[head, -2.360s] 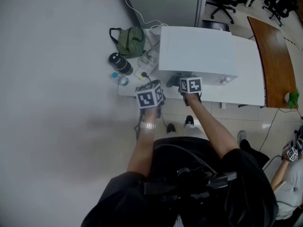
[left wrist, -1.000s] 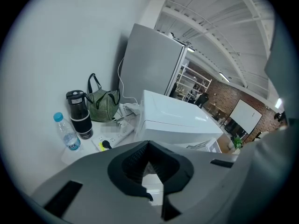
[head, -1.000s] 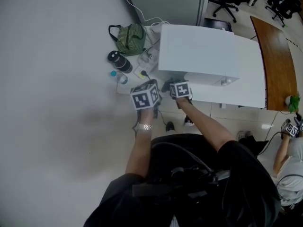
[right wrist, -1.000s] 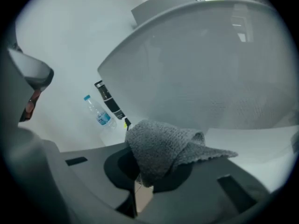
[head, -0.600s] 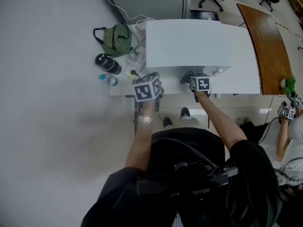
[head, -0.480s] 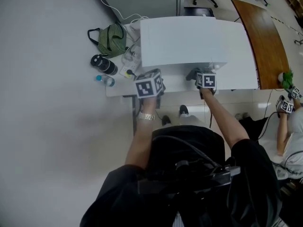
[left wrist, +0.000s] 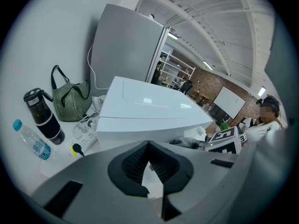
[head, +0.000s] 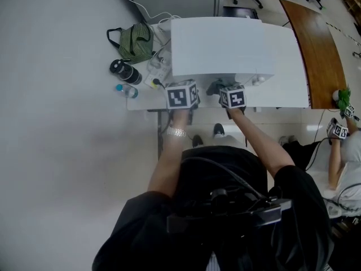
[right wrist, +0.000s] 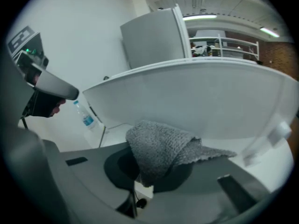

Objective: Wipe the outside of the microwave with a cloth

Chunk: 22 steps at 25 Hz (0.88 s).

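Two grippers, one working. My right gripper (right wrist: 148, 174) clamped on grey cloth (right wrist: 161, 146); microwave (right wrist: 196, 94) dead ahead, front face running left-right, cloth close at its lower edge. My left gripper (left wrist: 148, 167) closed, empty, off left front corner.

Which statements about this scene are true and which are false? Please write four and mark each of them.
1. The right gripper holds a grey cloth. True.
2. The left gripper also holds the cloth. False: it is shut on nothing.
3. A striped bag lies left of the microwave. True.
4. The microwave is black. False: it is white.
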### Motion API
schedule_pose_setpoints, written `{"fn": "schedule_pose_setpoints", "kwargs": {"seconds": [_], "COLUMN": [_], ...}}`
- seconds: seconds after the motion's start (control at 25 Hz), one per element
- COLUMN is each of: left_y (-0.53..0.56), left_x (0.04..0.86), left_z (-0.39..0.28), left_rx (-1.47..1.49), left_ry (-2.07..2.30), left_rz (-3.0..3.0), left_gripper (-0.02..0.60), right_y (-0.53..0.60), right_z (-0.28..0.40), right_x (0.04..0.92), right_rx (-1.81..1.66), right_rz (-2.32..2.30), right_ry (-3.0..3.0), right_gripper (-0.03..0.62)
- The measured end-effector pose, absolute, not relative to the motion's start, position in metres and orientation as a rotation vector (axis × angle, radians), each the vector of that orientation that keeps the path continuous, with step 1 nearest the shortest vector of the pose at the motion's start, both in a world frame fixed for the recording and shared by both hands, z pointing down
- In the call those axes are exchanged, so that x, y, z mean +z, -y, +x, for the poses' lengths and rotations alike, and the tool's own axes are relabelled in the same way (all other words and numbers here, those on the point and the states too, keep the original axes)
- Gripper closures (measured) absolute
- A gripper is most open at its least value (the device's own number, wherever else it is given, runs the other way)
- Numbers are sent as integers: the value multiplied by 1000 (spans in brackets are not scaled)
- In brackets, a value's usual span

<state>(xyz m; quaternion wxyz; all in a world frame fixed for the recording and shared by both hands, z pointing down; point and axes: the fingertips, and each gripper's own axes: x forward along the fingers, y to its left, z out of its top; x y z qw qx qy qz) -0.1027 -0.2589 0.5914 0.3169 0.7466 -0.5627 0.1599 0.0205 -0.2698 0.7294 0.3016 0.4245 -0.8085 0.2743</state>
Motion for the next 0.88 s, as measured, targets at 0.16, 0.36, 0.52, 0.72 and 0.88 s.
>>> {"fn": "schedule_pose_setpoints", "kwargs": {"seconds": [0.16,0.36,0.52,0.72,0.88], "left_y": [251,240,236,242,251], "left_x": [593,590,590,593,594], "left_z": [-125,-152,-166,-171,-152], "left_rx": [409,391,383,367,371], "left_ry": [1526,1584,1607,1605,1559], "left_rz": [1921,1871,1842,1836,1878], "left_gripper": [588,588,588,588,589], "right_y": [239,235,253,268,283], "right_z": [-78,-121,-83,4,90], "right_x": [730,741,759,766,767], "right_rx": [740,703,680,684,735], "right_rz": [882,815,865,1007,1196], "right_ry": [2247,2213,2150,2053,1961], "right_gripper": [571,571,571,571,572]}}
